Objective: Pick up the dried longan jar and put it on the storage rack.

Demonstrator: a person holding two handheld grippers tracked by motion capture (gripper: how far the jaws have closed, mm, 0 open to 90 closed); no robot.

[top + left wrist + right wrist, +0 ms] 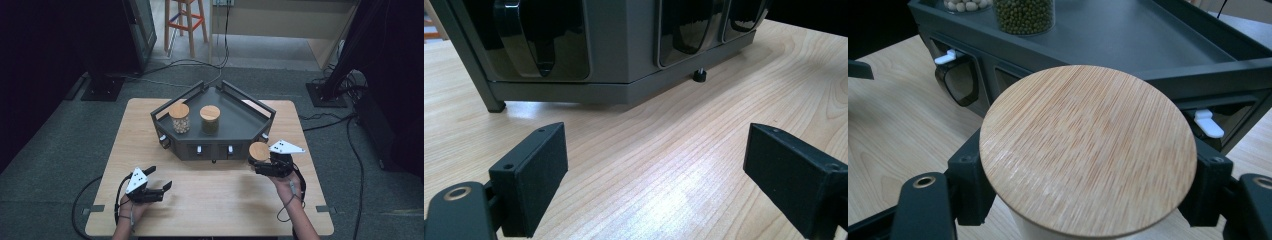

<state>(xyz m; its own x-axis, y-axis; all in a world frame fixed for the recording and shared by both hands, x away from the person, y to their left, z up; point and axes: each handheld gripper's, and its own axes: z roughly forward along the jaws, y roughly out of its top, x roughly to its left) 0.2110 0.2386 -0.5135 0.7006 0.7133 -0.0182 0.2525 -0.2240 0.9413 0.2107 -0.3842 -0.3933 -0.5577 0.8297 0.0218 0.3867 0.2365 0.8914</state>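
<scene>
Right gripper (pixel 261 161) clamps a bamboo-lidded jar (pixel 259 151) at the table's (pixel 225 200) four o'clock, just beside the grey tray's (pixel 240 122) right corner. Left gripper (pixel 161 181) sits at seven o'clock, jaws wide, nothing between them.

The bench (pixel 704 150) is pale wood with a clear grain and a soft sheen. On it stands a dark grey tray (pixel 1148 45) that looks like matt painted metal, its front set with glossy black plastic scoops (pixel 541 37) and small white plastic tabs (pixel 1209 123). The lid (pixel 1088 150) of the jar held in the right tongs (pixel 1088 192) is smooth bamboo with fine straight lines. The pads (pixel 531 175) of the left tongs (pixel 654 175) are matt black and faintly grainy, like foam rubber.
</scene>
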